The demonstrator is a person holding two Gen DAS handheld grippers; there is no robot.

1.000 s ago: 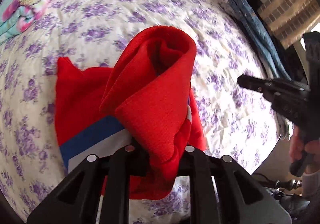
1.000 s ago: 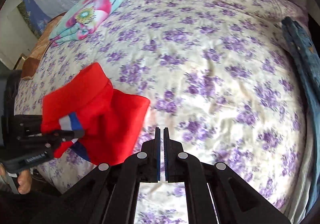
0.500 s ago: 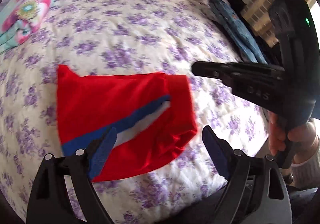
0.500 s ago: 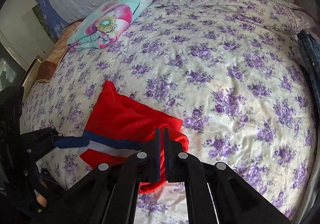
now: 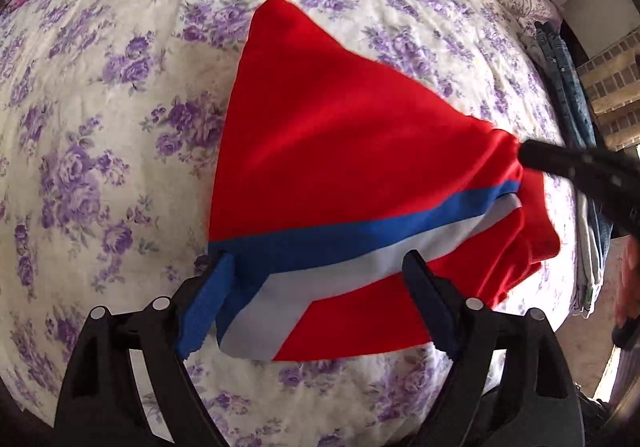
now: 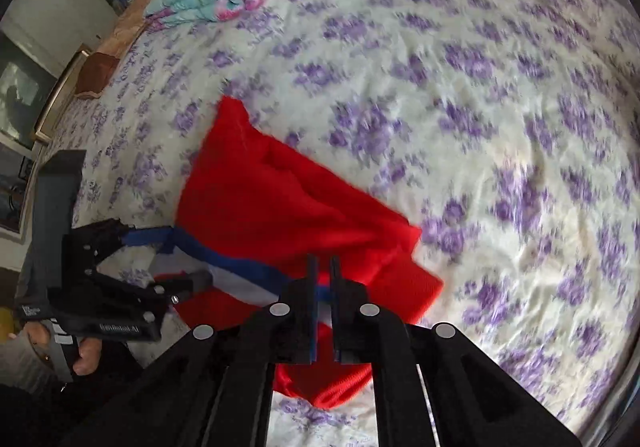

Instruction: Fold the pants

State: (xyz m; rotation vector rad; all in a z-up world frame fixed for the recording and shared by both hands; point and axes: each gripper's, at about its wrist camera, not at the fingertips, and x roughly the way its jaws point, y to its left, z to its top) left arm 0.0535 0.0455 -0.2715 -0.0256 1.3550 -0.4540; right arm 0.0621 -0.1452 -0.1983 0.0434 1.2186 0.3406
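Pants [image 5: 340, 151], red with a blue and white stripe, lie folded on the purple-flowered bedspread [image 5: 100, 119]. From my left wrist view, my left gripper [image 5: 316, 291] is spread wide over their near striped edge, pads off the cloth, while the right gripper's tip sits at their right corner. From my right wrist view, my right gripper [image 6: 323, 279], jaws just opening, shows a narrow gap above the stripe, gripping nothing; it's blurred.
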